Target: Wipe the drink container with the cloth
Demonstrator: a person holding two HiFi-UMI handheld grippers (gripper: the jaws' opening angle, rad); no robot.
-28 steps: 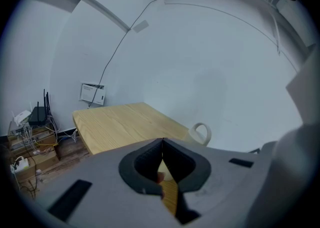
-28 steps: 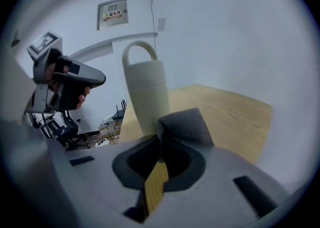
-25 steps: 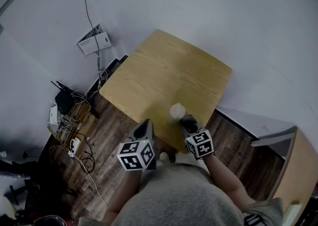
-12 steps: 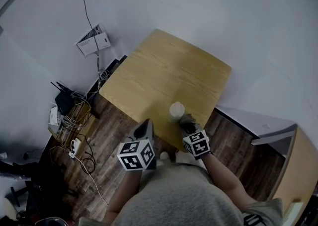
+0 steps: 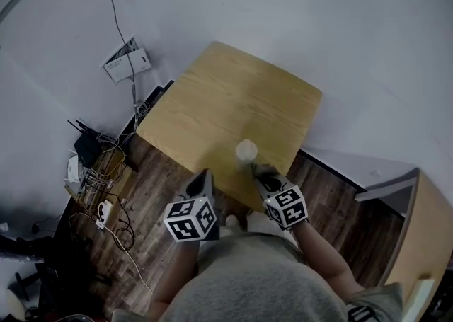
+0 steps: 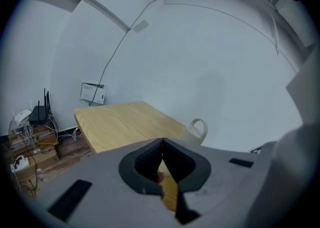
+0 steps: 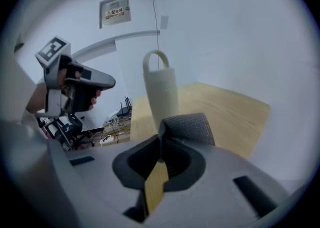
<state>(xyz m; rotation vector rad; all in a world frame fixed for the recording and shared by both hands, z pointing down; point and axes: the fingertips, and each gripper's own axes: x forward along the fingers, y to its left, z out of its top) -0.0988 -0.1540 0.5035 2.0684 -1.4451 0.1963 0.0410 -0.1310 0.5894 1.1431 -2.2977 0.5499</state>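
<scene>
- head view: light wood table [image 5: 233,94] stands cornerwise against a white wall [image 5: 318,23], dark plank floor [image 5: 159,186] around it.
- white drink container [image 5: 245,149] stands upright on the table, close to the near edge, toward the near-right corner.
- right gripper [image 5: 263,174] sits at the near edge just beside the drink container, on its near-right side, marker cube facing up.
- left gripper [image 5: 200,185] sits at the near edge of the table, left of the drink container and apart from it.
- right gripper view: jaws closed on a grey textured cloth [image 7: 189,128]; a fold of the cloth sticks up past the jaw tips.
- the cloth is right in front of the lower part of the drink container; cannot tell if they touch.
- drink container is tall and off-white, with a loop handle on top.
- same view shows the left gripper off to the left, held in a hand [image 7: 65,79], well clear of the drink container.
- left gripper view: jaws pressed together, nothing between them, pointing over the table edge.
- drink container shows past the jaws on the right, only its top and loop visible.
- clutter by the wall left of the table: router [image 5: 88,145] with antennas, tangle of cables [image 5: 117,218], a white wall box [image 5: 126,64] with a cable running up from it.
</scene>
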